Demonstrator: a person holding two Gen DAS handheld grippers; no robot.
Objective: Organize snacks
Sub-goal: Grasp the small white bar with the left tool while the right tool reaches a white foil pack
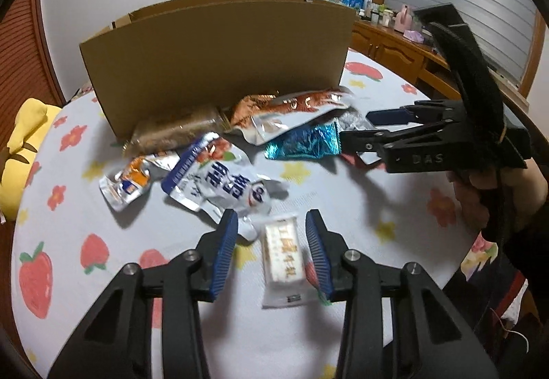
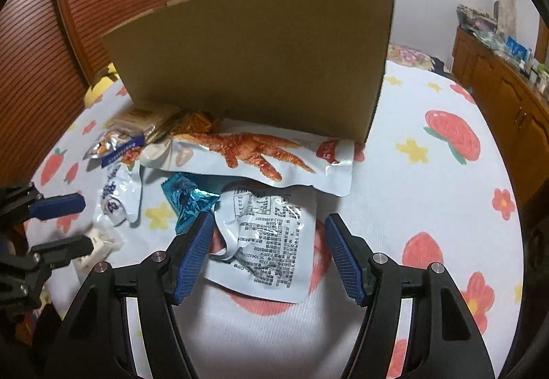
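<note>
Several snack packs lie on a strawberry-print cloth in front of a cardboard box (image 1: 216,63). My left gripper (image 1: 271,252) is open, its fingers either side of a small white nougat bar (image 1: 283,259) without touching it. A blue-and-white pouch (image 1: 223,180) lies just beyond. My right gripper (image 2: 267,252) is open over a white pouch with printed text (image 2: 271,241); it also shows in the left wrist view (image 1: 357,128). A teal foil pack (image 2: 187,198) touches its left finger. A chicken-feet pouch (image 2: 254,156) lies against the box (image 2: 260,59).
A biscuit pack (image 1: 175,131) and a small orange-and-silver sachet (image 1: 127,183) lie at the box's left corner. A yellow plush (image 1: 20,145) sits at the far left edge. A wooden cabinet (image 2: 507,97) with clutter stands along the right wall.
</note>
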